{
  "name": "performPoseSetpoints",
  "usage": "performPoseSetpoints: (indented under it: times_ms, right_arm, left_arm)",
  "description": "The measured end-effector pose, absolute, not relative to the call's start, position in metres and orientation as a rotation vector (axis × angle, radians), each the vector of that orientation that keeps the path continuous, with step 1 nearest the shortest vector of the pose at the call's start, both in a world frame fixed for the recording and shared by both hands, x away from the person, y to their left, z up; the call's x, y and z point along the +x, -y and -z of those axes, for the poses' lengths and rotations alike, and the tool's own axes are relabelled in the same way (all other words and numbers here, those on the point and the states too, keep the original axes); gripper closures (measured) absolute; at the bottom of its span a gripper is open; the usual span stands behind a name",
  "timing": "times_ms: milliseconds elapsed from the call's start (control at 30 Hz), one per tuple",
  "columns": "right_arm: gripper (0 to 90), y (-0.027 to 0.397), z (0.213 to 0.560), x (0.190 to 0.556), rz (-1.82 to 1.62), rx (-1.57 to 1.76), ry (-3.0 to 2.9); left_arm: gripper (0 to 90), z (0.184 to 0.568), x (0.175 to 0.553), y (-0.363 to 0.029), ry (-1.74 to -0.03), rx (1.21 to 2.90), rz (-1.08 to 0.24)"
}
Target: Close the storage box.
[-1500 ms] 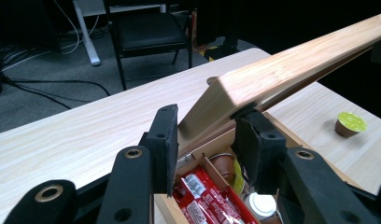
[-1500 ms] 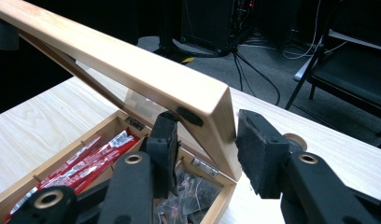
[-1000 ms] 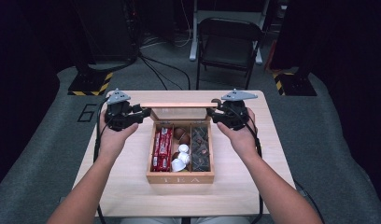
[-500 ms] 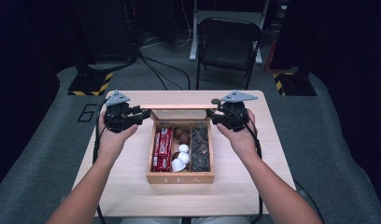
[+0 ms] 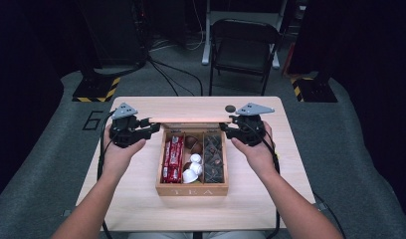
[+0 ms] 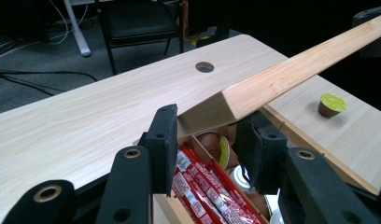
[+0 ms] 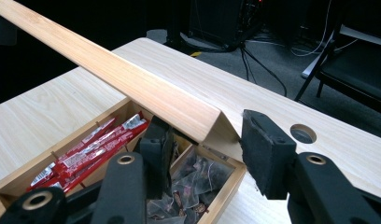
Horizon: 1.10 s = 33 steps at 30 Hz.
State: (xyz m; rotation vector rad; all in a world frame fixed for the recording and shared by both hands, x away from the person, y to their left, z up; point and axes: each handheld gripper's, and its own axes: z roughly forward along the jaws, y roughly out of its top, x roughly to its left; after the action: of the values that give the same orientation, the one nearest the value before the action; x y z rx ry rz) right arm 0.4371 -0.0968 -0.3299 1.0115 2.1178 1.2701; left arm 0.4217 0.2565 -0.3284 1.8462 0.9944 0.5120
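L gripper (image 6: 205, 140): jaws straddle the left end of the wooden lid (image 6: 291, 79) of the tea box (image 5: 192, 190). Near pad sits against the lid's side face; far pad looks just off the other face, small gap visible. So jaws apart, bracketing the lid, not a firm clamp afaict.

R gripper (image 7: 205, 140): same story on the right end of the lid. Left pad is tucked under/behind the lid edge, right pad stands clear of the end face w/ a visible gap. Also spread, not pinching.

Lid: hinged at the box's back wall, raised and tilted, roughly upright in the high view, spanning between both grippers. Box sits mid-table, "TEA" on the front wall.

Inside: red sachets (image 5: 172, 158) in the left compartment, brown and white capsules (image 5: 193, 169) in the middle, dark pyramid tea bags (image 5: 213, 159) in the right. One loose green-topped capsule (image 6: 332, 104) on the table (image 5: 141, 209) beyond the box in the left gripper view. Chair (image 5: 243, 45) behind the table, well apart.

Risks, imo:
- Neither end is truly clamped, so lid can slip off a pad and drop shut, or flop back past the hinge.
- Uneven L/R motion would twist the lid and rack the hinges.
- Pushing w/o holding the base could shove the whole box backward.
- R inner pad hangs just above the tea bags; dipping lower could snag one.
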Motion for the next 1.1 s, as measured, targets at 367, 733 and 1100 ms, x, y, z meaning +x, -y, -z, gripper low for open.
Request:
performPoseSetpoints:
  times_ms: [367, 733, 1100]
  right_arm:
    - [52.9, 0.098, 0.338, 0.431, -1.265, 1.015, -2.146]
    - [51.1, 0.098, 0.347, 0.423, -1.233, 0.984, -2.174]
    - [49.1, 0.099, 0.359, 0.412, -1.244, 0.995, -2.191]
  left_arm:
    - [58.9, 0.336, 0.412, -0.257, -0.986, 1.857, -0.509]
    - [58.5, 0.345, 0.401, -0.258, -0.971, 1.876, -0.502]
    - [58.2, 0.357, 0.388, -0.26, -0.958, 1.88, -0.488]
